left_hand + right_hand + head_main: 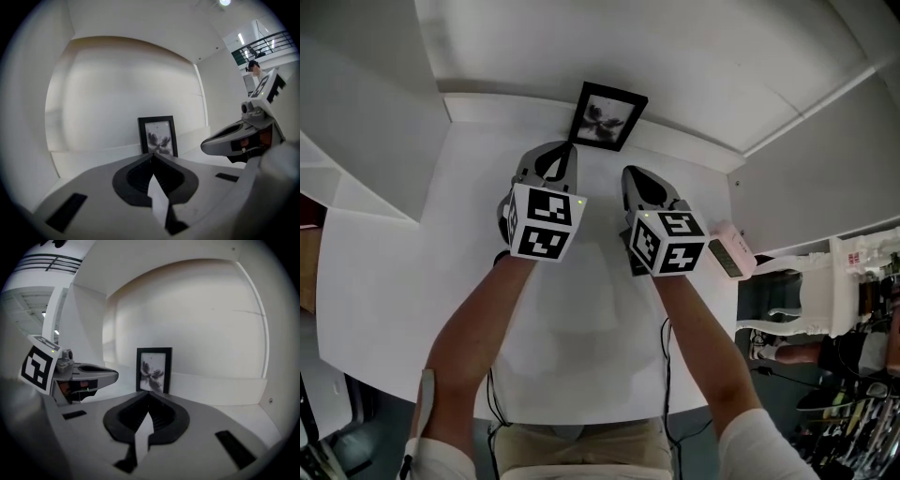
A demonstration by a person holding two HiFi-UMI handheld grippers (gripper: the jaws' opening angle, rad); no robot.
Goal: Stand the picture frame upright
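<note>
Left gripper and right gripper, closed empty, hover short of the picture frame upright by the wall.

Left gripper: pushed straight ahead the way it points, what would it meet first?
Most likely the black-framed picture, standing upright ahead; the left gripper aims its shut jaws at it, nothing visible between.

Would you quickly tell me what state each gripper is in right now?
Left gripper: closed, holding nothing.
Right gripper: closed, holding nothing.
</note>
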